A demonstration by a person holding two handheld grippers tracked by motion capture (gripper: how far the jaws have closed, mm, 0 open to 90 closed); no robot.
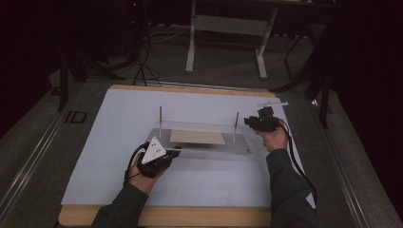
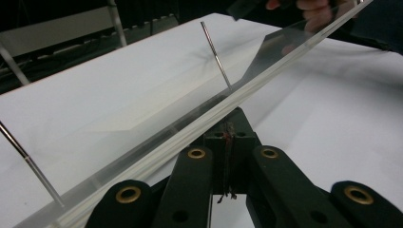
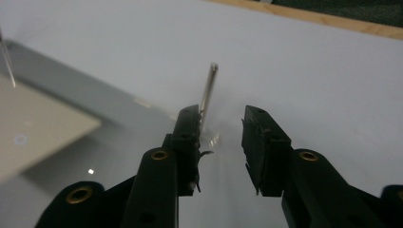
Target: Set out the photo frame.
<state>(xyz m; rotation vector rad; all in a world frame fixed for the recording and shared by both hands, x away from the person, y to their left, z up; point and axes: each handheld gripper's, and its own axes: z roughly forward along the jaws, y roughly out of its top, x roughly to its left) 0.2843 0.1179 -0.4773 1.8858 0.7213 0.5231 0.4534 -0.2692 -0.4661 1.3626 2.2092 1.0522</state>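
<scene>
A clear acrylic plate (image 1: 202, 142) is held at its left edge on the white surface (image 1: 119, 118) while a metal pin at its right corner has been let go.

At left, the left gripper (image 1: 175, 152) is clamped tight on the plate's edge, tilting it slightly up. A tan sheet (image 1: 197, 137) lies under the plate between two upright rods (image 1: 160, 121). At right, the right gripper (image 3: 221, 126) stands half open, its jaws empty, around the short pin (image 3: 208, 92). Judged next: lifting the plate clear calls for avoiding the rods.
</scene>
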